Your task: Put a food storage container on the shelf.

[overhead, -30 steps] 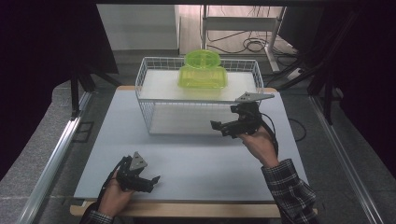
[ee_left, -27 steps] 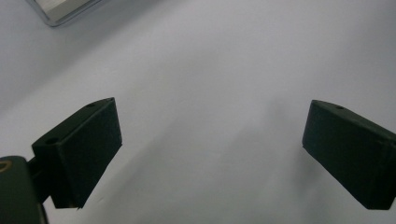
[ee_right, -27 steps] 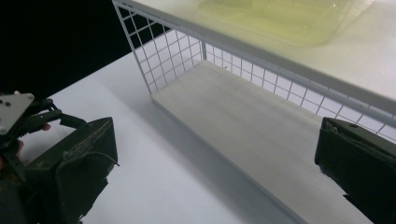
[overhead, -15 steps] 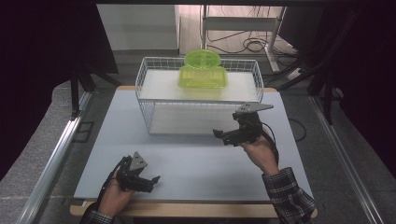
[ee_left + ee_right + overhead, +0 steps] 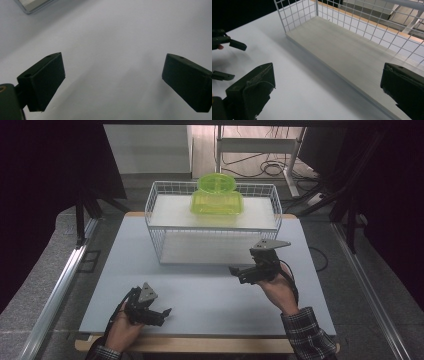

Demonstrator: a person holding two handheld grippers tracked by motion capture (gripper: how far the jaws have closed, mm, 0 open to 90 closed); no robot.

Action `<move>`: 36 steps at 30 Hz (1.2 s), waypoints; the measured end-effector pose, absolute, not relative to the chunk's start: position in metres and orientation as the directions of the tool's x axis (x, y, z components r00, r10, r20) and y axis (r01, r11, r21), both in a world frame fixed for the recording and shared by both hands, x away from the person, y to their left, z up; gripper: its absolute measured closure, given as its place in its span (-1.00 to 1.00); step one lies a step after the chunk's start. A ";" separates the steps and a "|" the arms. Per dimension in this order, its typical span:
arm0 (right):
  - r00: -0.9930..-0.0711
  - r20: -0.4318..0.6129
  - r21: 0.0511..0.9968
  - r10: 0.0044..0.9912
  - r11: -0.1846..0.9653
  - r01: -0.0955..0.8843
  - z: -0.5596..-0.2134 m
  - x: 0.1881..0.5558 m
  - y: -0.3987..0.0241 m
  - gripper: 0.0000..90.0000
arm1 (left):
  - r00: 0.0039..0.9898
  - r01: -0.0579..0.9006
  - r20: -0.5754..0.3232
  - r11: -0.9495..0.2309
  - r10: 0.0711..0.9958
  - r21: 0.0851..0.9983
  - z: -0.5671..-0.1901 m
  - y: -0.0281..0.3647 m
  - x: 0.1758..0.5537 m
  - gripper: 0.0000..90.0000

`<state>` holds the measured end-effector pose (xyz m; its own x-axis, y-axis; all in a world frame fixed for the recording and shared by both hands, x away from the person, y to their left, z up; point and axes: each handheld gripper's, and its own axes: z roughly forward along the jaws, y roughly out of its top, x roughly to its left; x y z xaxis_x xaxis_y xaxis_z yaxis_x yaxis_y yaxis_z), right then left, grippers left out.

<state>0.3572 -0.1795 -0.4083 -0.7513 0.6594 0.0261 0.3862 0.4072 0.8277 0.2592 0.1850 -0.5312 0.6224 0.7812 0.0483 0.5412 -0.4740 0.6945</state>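
Note:
A white wire rack [image 5: 155, 227] stands at the back of the table, with a green see-through container [image 5: 216, 196] on its upper shelf. My right gripper [image 5: 236, 274] hovers open just in front of the rack's right half, jaws pointing left. In the right gripper view its jaws [image 5: 327, 87] stand wide apart with nothing between them, facing the rack's lower shelf board [image 5: 352, 57]. My left gripper [image 5: 162, 316] rests low near the table's front left, open and empty. Bare white table lies between its jaws [image 5: 113, 80].
The white table top [image 5: 210, 295] has free room between the two grippers. A corner of the rack's base [image 5: 32, 6] lies far ahead of the left gripper. The other hand's gripper [image 5: 227, 42] appears at the left of the right gripper view. Dark floor and cables surround the table.
My right gripper has drawn back from the rack's front toward the person and dropped lower. The left gripper has stayed in place.

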 end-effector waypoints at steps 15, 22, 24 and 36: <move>-0.750 0.039 0.832 0.660 0.394 0.390 -0.418 0.345 -0.185 -1.00 | 0.622 0.543 0.029 -0.457 0.782 0.704 -0.529 0.185 0.259 -0.91; -0.743 0.030 0.823 0.669 0.406 0.398 -0.425 0.340 -0.190 -1.00 | 0.618 0.545 0.023 -0.450 0.786 0.707 -0.528 0.186 0.258 -0.90; -0.736 0.029 0.821 0.676 0.404 0.403 -0.426 0.339 -0.193 -1.00 | 0.616 0.547 0.021 -0.448 0.787 0.707 -0.528 0.186 0.258 -0.90; -0.718 0.045 0.812 0.695 0.393 0.432 -0.437 0.331 -0.209 -1.00 | 0.627 0.541 0.032 -0.465 0.779 0.701 -0.528 0.184 0.258 -0.90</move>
